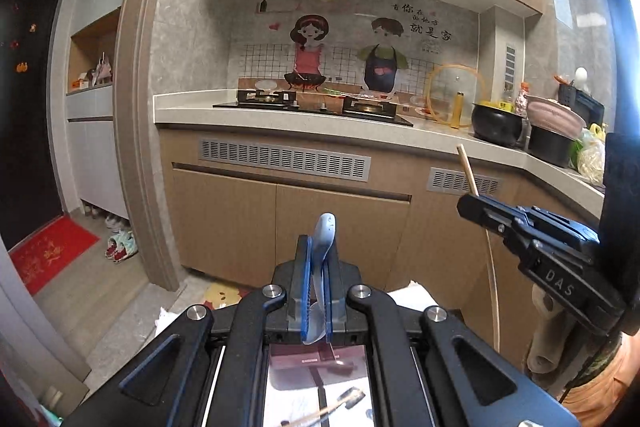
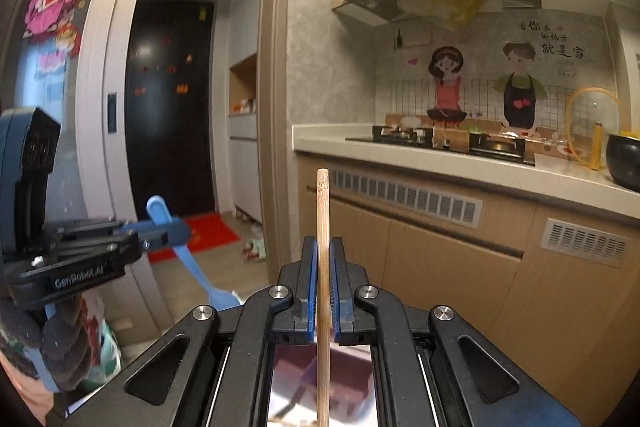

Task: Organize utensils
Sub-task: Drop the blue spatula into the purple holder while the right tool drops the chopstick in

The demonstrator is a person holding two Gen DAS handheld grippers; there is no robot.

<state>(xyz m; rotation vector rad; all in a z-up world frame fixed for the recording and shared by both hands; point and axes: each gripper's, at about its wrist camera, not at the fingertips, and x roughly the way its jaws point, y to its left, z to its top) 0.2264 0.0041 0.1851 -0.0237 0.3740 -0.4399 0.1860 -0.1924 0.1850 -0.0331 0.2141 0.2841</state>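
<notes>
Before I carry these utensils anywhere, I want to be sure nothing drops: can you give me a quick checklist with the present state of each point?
1. Left gripper shut on the blue spoon: ok.
2. Right gripper shut on the wooden chopstick: ok.
3. Chopstick upright between the pads, not slanting out: ok.
4. Spoon seated firmly: cannot tell; it is pinched by its thin handle and hangs bowl-down in the right wrist view.
5. The two grippers apart, utensils not touching: ok.
6. Place to put them in view: not ok; only the counter and stove show.
</notes>
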